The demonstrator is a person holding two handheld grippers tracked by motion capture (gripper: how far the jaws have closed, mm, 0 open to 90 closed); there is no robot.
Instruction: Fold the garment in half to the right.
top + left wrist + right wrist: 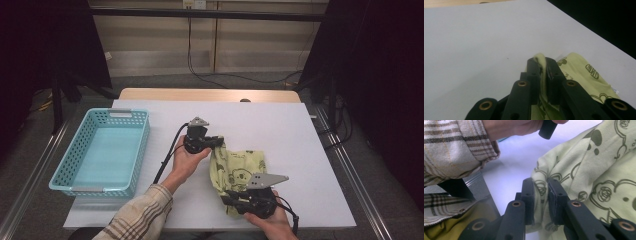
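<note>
High view: a pale green printed cloth point(239, 170) is held over the white table point(280, 125), pinched at its far corner by the left gripper point(218, 142) and at its near edge by the right gripper point(231, 196).

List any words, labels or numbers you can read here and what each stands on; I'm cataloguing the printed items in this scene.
Nothing can be read for certain.
Green cloth: dark bubble-style lettering printed beside the bear drawings, seen in the left gripper view, too blurred and skewed to read.
Green cloth: small white tag at its edge, too small to read.
Blue basket: no text visible.
Wall fittings at the top of the high view: too small to read.
</note>
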